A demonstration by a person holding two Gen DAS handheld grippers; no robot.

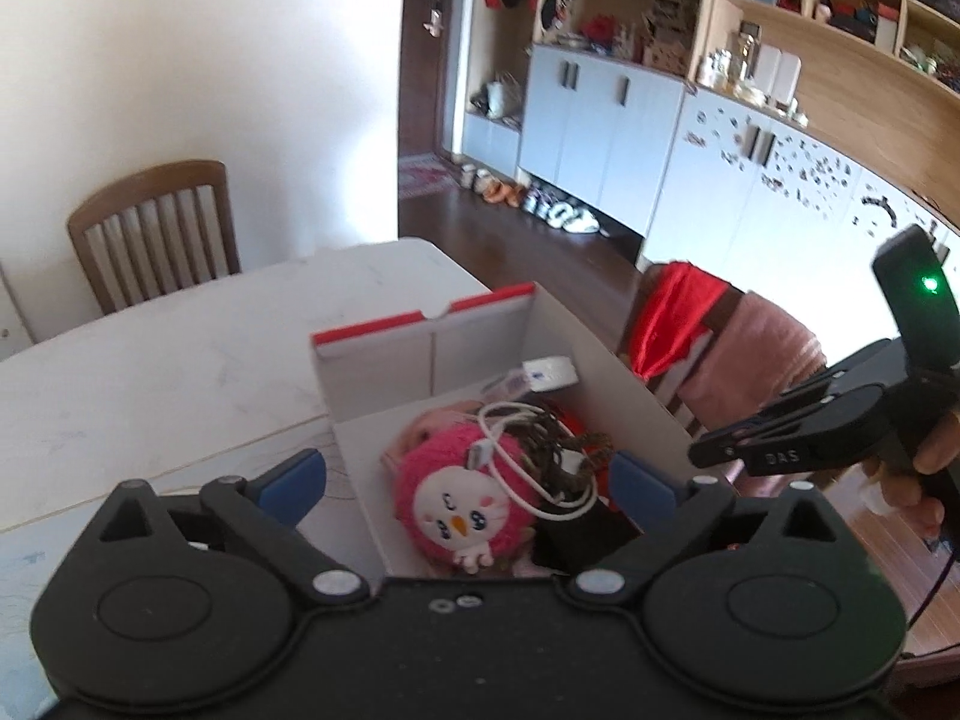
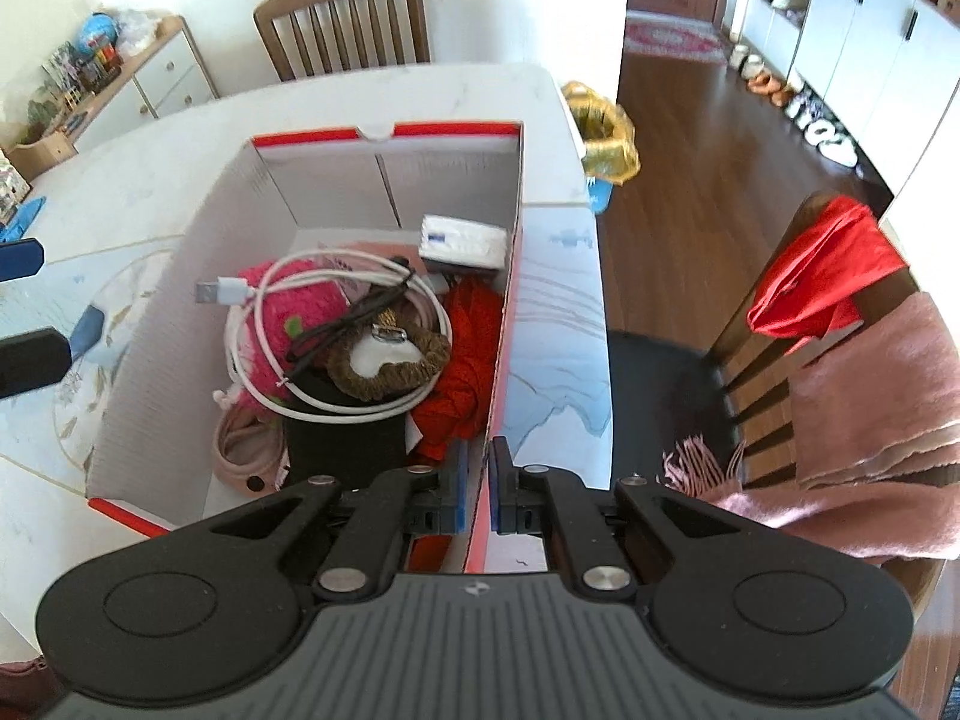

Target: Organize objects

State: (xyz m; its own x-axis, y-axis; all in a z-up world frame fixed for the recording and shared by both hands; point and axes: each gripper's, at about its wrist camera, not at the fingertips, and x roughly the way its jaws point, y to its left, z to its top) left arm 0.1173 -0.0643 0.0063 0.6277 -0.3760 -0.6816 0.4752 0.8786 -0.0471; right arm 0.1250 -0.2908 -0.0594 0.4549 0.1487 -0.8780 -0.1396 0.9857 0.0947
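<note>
Holding the left tongs [image 1: 471,477] spread wide and released, gripping nothing, hovering over the near end of the open box [image 2: 174,300]. Resting that box on the pale bench [image 2: 150,138], close to the bench's right edge. Crowding the box floor, from left to right, with a pink plush toy [image 1: 456,498], a coiled white cable [image 2: 354,282] draped over the toy, a thin black cord [image 2: 342,324] crossing the coil, a brown ring-shaped band [image 2: 390,360], a flat black pouch [image 2: 342,444] underneath at the near end, a red cloth [image 2: 462,354] against the right wall, and a white tissue pack [image 2: 462,240] in the far right corner. Clenching the right tongs [image 2: 478,480] on the box's right wall, blue pads pressing the cardboard from both sides. Leaving a wooden chair [image 2: 342,18] behind the bench's far side, against the white wall. Blocking the space just right of the bench with a second chair [image 2: 750,330], draped with a red garment [image 2: 822,270] and a pink scarf [image 2: 870,396]. Showing a gold-lined bin [image 2: 603,132] on the floor beyond the bench's far right corner, and white cupboards [image 2: 870,30] along the far wall.
</note>
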